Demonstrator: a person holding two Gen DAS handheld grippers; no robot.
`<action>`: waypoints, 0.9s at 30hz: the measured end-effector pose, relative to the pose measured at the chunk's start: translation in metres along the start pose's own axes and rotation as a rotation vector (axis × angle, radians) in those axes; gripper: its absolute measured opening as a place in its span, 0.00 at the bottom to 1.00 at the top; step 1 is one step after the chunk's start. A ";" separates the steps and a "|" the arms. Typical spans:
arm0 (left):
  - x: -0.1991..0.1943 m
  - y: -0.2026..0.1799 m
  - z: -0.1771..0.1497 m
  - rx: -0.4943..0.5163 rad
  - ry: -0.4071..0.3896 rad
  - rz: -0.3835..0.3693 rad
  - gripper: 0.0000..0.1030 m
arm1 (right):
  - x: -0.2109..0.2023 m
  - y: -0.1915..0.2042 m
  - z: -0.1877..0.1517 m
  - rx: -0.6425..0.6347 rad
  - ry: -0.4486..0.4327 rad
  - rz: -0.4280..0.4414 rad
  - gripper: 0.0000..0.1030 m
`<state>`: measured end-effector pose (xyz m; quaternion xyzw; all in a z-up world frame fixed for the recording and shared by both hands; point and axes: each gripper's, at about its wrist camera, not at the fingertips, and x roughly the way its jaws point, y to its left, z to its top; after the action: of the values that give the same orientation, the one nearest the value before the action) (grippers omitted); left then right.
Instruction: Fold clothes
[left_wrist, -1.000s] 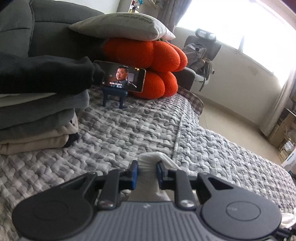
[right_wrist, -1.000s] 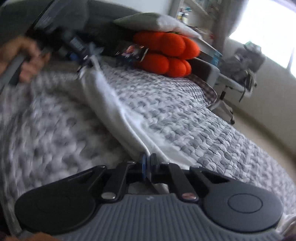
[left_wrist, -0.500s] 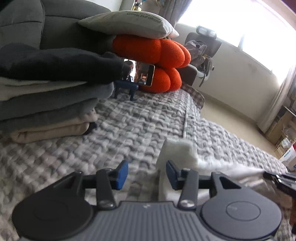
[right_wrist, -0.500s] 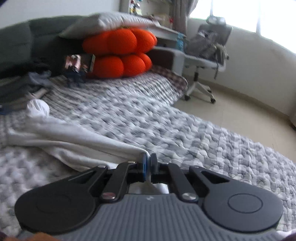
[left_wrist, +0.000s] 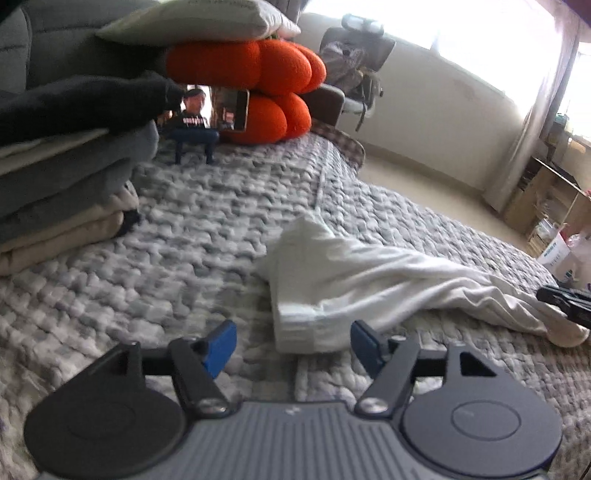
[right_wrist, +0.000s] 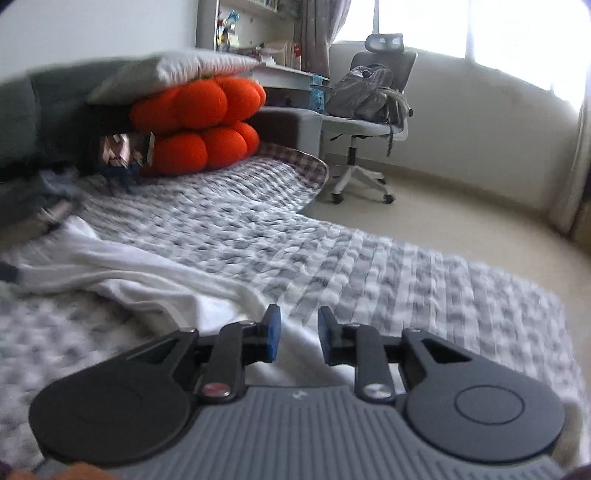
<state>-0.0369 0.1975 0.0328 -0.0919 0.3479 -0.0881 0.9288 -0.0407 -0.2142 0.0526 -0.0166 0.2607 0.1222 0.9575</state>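
A white garment (left_wrist: 354, 273) lies stretched across the grey quilted bed cover (left_wrist: 207, 236). Its folded cuff end rests just ahead of my left gripper (left_wrist: 293, 343), whose jaws are opening wide; the cuff lies between the blue pads (left_wrist: 219, 345) untouched. In the right wrist view the same white garment (right_wrist: 147, 273) runs from far left down under my right gripper (right_wrist: 297, 332). That gripper's jaws are opening, with cloth below them and none pinched. The right gripper's tip (left_wrist: 565, 299) shows at the left view's right edge.
A stack of folded clothes (left_wrist: 62, 177) sits at the left. Behind are a phone on a blue stand (left_wrist: 210, 118), orange cushions (left_wrist: 258, 85), a white pillow (left_wrist: 199, 18). An office chair with a backpack (right_wrist: 369, 110) stands on the floor past the bed edge.
Both grippers let go of the white garment. The left jaws spread wide and the cuff dropped onto the cover. The right gripper swung round and its jaws parted.
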 end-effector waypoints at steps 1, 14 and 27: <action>0.002 0.001 0.000 -0.011 0.005 -0.004 0.76 | -0.011 -0.006 -0.004 0.032 -0.002 0.028 0.25; -0.007 0.003 0.018 -0.142 -0.162 -0.015 0.22 | -0.071 -0.075 -0.072 0.263 0.028 -0.202 0.25; -0.119 0.030 0.053 -0.344 -0.408 -0.132 0.21 | -0.092 -0.128 -0.077 0.459 -0.010 -0.244 0.30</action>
<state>-0.0872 0.2596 0.1406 -0.2866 0.1567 -0.0678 0.9427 -0.1245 -0.3668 0.0284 0.1704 0.2730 -0.0562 0.9451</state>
